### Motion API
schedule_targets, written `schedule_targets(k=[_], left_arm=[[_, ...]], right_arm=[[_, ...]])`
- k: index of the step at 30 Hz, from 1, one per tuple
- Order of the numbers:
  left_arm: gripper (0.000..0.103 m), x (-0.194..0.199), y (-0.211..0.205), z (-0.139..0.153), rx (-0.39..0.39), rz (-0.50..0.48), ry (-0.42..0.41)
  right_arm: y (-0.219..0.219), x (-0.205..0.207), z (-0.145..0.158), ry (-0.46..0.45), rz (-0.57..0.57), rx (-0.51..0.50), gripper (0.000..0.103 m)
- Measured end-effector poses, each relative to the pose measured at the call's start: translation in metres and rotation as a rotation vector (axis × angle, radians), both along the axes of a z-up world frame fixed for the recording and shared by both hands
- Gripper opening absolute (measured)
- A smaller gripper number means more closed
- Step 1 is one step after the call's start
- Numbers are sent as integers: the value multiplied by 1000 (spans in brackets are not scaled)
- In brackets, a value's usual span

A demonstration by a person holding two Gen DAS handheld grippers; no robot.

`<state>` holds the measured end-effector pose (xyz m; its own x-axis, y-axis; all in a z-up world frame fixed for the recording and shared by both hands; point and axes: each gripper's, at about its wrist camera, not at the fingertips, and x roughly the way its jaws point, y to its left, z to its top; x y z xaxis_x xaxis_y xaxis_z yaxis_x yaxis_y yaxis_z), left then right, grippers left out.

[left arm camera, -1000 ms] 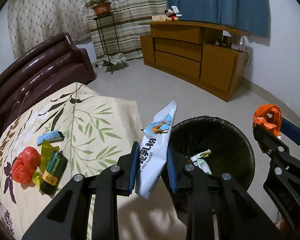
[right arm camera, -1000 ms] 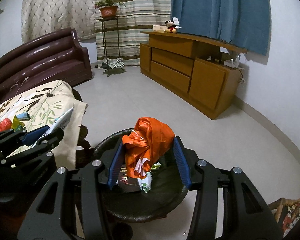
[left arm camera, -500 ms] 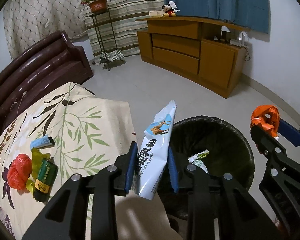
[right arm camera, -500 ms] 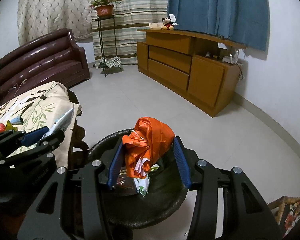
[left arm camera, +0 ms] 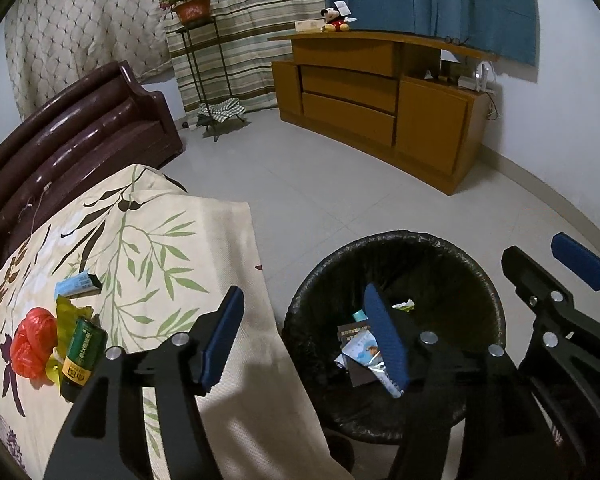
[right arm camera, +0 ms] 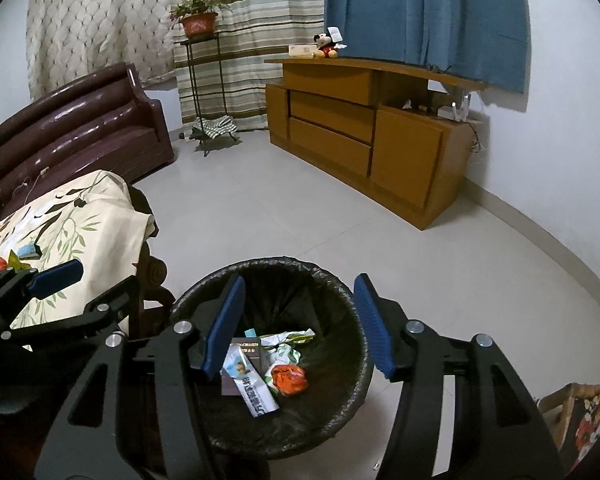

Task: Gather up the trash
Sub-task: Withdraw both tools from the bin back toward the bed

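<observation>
- Left of bin (left arm camera: 396, 340), on leaf-print cloth (left arm camera: 172, 248): red bag (left arm camera: 34, 336), yellow wrapper (left arm camera: 66, 312), green can (left arm camera: 82, 350), blue packet (left arm camera: 78, 283). Still to collect.
- Left gripper (left arm camera: 304, 340): spread wide, holding nothing, poised at bin's left rim.
- Inside bin: milk-powder pouch (right arm camera: 250, 386), orange bag (right arm camera: 288, 378), other wrappers.
- Right gripper (right arm camera: 296, 328): spread wide, empty, directly over bin.
- Advice: swing left gripper back over cloth; pinch soft red bag at its bulk, can across its body.
- Right wrist view only: orange bag on bin floor. Left wrist view only: can label, full cloth spread.
</observation>
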<state>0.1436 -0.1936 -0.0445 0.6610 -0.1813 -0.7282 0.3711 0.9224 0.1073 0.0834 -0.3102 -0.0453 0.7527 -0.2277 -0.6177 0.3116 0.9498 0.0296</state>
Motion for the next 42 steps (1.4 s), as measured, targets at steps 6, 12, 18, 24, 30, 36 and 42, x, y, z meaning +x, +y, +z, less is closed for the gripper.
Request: schedule_targets(k=[6, 12, 18, 24, 30, 36, 42], left_arm=[[65, 0, 1, 2, -4, 3, -4], [66, -1, 3, 5, -15, 6, -4], [68, -5, 13, 12, -18, 11, -20], [68, -8, 40, 18, -9, 37, -34], [69, -3, 84, 22, 11, 109, -37], [70, 3, 147, 26, 38, 221, -51], [72, 14, 205, 24, 74, 328, -48]], right_arm=[[-3, -3, 1, -2, -16, 7, 57], [-3, -6, 1, 1, -28, 13, 58], [-1, -5, 3, 3, -26, 19, 63], [18, -2, 3, 13, 18, 43, 63], [57, 7, 6, 20, 103, 54, 63], [99, 18, 8, 26, 193, 67, 63], [136, 30, 11, 28, 265, 78, 63]])
